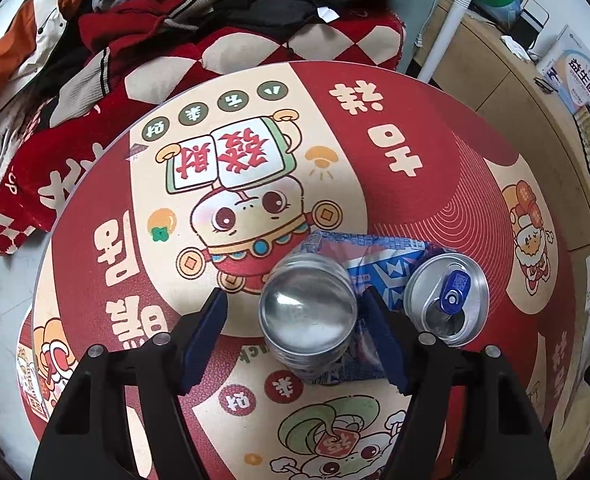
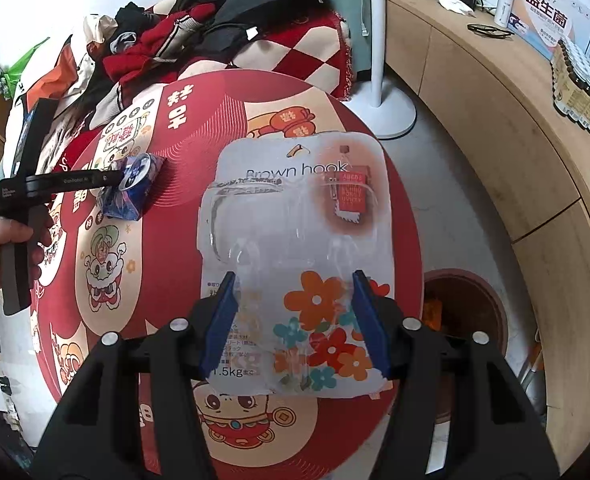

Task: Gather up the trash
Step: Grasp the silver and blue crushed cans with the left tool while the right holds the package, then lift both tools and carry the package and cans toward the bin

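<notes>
Two grippers work over a round table with a glossy red and cream cartoon print; its left rim lies close to a sofa piled with clothes, its right rim faces open floor and a curved wooden counter. The left gripper stands half-open around an upside-down can of dull metal — the right pad looks close to its wall, the left clear. Beside it stands an opened can on a crinkled blue wrapper. The right gripper straddles a clear plastic blister pack at half width — whether the pads grip it, I cannot tell.
</notes>
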Demonstrator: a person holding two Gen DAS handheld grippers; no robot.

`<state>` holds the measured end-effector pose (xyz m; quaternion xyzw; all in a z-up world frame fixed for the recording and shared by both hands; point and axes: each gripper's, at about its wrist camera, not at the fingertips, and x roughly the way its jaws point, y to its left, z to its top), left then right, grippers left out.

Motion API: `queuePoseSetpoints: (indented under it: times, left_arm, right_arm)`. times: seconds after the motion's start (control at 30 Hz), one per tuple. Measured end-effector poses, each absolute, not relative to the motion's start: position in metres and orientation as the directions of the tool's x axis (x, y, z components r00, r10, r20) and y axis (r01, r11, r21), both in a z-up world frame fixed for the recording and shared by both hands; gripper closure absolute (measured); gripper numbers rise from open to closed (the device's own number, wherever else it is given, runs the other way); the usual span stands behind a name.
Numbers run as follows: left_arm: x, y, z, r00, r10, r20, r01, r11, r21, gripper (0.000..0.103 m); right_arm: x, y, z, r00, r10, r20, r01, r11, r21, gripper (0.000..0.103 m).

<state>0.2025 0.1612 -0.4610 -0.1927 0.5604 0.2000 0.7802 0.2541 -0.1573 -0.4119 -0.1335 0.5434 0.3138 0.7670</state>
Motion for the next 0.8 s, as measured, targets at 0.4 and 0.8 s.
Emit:
queuePoseSetpoints:
  times: [0.4,0.8]
  left_arm:
    - [0.195,0.138,-0.43,0.314,0.066,-0.947,-0.444,0.892,-0.085,0.056]
    - [0.179,0.106,-0.32,0.39,0.076,-0.918,-0.378,0.922,-0.085,0.056]
  right_arm:
    - [0.251,-0.159,-0.389,0.234,0.35,-0.907,-0.615,0.776,0.14,0.045]
    - [0.232,-0.172,-0.303,0.316,0.383,-0.868,-0.574,0.806,0.147,0.045]
